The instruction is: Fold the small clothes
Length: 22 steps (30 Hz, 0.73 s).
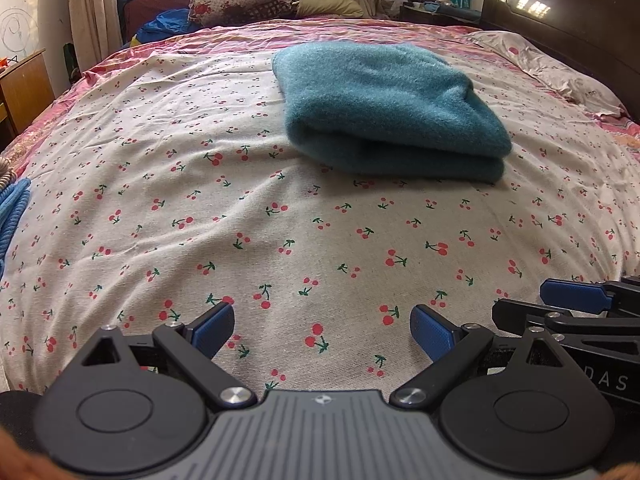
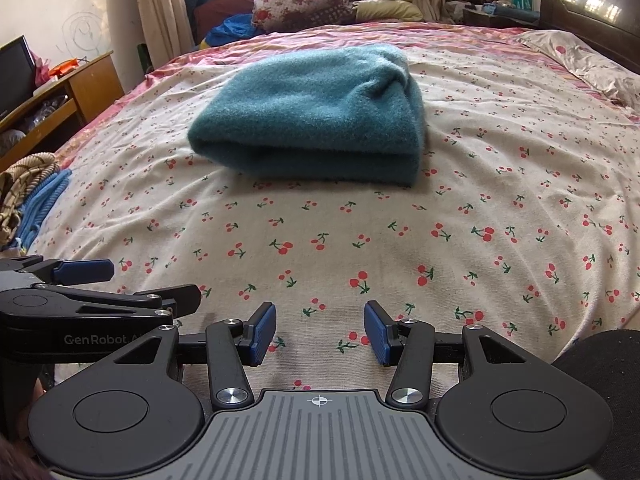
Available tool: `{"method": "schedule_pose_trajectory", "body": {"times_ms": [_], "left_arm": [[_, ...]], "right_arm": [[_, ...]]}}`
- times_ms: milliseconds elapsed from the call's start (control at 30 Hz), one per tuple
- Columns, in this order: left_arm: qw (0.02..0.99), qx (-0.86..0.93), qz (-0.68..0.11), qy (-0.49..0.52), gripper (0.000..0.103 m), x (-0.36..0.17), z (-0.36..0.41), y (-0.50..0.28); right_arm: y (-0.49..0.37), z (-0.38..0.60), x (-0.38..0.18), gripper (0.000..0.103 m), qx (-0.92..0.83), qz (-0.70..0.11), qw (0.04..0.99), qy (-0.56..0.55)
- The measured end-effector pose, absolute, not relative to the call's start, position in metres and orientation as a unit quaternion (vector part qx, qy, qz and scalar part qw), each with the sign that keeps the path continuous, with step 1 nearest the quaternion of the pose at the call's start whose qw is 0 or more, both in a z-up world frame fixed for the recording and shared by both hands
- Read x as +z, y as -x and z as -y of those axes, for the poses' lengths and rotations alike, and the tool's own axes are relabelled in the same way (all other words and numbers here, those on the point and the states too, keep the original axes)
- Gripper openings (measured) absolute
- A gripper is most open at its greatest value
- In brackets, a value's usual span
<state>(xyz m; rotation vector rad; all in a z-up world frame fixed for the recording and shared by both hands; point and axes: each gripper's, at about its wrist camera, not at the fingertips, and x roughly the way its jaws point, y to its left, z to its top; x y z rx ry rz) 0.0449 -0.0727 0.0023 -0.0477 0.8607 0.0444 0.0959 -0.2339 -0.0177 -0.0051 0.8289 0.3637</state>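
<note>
Left wrist view: the left gripper hangs low over the cherry-printed cream bedsheet, its blue-padded fingers spread wide and holding nothing. The folded teal fuzzy knit garment lies ahead on the bed, well apart from the fingers.

Right wrist view: the right gripper is likewise wide open and empty. The folded garment rests ahead, centre-left.

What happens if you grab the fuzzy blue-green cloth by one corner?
The teal cloth looks soft and thick, so it would probably flop and unfold. Its fuzzy surface likely grips well. Folded in rounded layers on the bed sheet, it shouldn't roll.
</note>
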Motion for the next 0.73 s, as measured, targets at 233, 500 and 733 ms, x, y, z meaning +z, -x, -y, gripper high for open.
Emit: {"method": "schedule_pose_trajectory", "body": {"times_ms": [233, 500, 733], "left_arm": [[0.908, 0.022, -0.417, 0.023, 0.099, 0.0023, 0.0733, -0.0451], [0.908, 0.019, -0.418, 0.023, 0.098, 0.0023, 0.0746, -0.0455], [0.908, 0.019, -0.417, 0.022, 0.098, 0.0021, 0.0743, -0.0454]], "right_arm": [[-0.0965, 0.2344, -0.0171, 0.049, 0.175, -0.401, 0.899, 0.002], [-0.0965, 0.2343, -0.0172, 0.05, 0.175, -0.402, 0.899, 0.002], [-0.0966, 0.2343, -0.0172, 0.05, 0.175, -0.401, 0.899, 0.002]]}}
